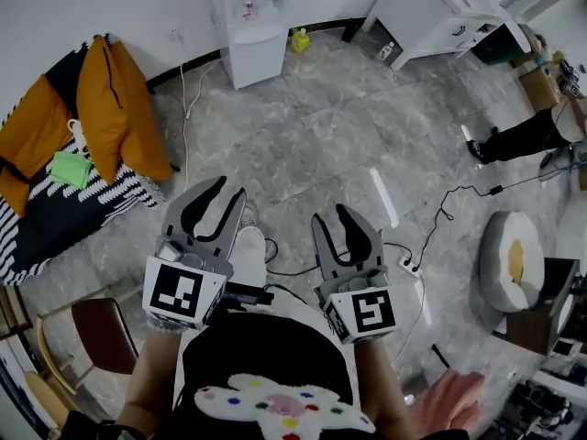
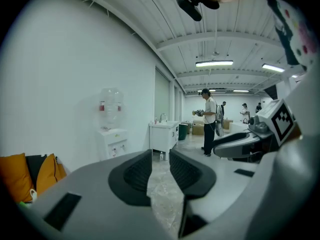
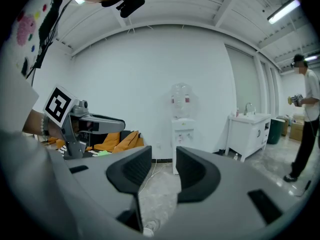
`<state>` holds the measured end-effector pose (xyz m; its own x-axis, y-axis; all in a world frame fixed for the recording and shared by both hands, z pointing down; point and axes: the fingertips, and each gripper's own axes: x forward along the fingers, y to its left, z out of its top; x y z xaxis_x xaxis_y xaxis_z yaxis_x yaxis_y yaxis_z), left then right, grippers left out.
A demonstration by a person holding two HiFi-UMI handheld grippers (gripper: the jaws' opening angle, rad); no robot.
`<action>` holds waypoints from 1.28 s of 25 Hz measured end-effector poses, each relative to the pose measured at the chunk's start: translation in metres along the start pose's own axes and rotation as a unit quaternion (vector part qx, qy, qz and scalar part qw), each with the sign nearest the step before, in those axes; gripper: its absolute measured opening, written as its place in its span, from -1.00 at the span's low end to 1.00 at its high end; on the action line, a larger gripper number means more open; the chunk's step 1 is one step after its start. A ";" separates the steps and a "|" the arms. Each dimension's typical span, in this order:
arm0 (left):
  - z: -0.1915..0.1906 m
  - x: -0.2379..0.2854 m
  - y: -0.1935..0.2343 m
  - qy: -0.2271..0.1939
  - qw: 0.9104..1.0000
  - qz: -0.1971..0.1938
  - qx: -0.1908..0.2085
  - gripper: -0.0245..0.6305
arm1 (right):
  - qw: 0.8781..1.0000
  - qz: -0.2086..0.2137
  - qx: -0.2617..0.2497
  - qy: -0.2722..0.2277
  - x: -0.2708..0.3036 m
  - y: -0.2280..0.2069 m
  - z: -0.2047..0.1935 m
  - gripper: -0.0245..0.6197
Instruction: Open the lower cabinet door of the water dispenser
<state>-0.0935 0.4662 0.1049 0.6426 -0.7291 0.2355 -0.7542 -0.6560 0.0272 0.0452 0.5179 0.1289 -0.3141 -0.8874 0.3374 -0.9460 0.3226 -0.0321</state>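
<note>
The white water dispenser [image 1: 252,26] stands against the far wall, its lower cabinet door [image 1: 259,60] shut. It is several steps away across the grey floor. The left gripper view shows the dispenser [image 2: 112,134] left of the jaws, and in the right gripper view the dispenser [image 3: 183,134] rises just beyond them. My left gripper [image 1: 227,191] and right gripper [image 1: 332,216] are held side by side in front of my body, pointing toward it. Both stand open with only floor between the pads. The left gripper [image 2: 160,156] and right gripper [image 3: 164,154] hold nothing.
An orange cushion [image 1: 110,99] lies on a striped seat at left. A white sink cabinet [image 1: 440,16] stands right of the dispenser, with a yellow bottle [image 1: 300,40] between them. Cables and a power strip [image 1: 408,264] cross the floor. A person [image 2: 209,121] stands farther off.
</note>
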 end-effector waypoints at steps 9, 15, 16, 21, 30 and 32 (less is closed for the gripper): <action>0.027 0.080 0.073 -0.003 1.000 -0.016 0.004 -0.59 | 1.000 -0.010 0.010 0.001 0.096 -0.027 0.044 -0.51; 0.042 0.117 0.120 -0.008 1.000 -0.021 0.002 -0.59 | 0.999 0.000 0.006 -0.034 0.156 -0.032 0.082 -0.51; 0.043 0.122 0.128 -0.008 1.000 -0.022 0.001 -0.59 | 0.999 -0.002 0.006 -0.034 0.165 -0.033 0.086 -0.51; 0.052 0.139 0.156 -0.023 0.999 -0.025 -0.011 -0.59 | 1.000 -0.021 -0.002 -0.015 0.191 -0.039 0.093 -0.51; 0.052 0.141 0.177 -0.027 0.999 -0.014 -0.018 -0.59 | 1.000 -0.015 -0.013 -0.004 0.210 -0.036 0.102 -0.51; 0.053 0.139 0.182 -0.030 0.999 -0.009 -0.016 -0.59 | 1.000 -0.016 -0.020 0.005 0.213 -0.037 0.101 -0.51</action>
<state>-0.1342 0.2357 0.0906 0.6620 -0.7288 0.1751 -0.7461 -0.6629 0.0619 0.0053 0.2839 0.1072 -0.2835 -0.8939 0.3472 -0.9513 0.3078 0.0156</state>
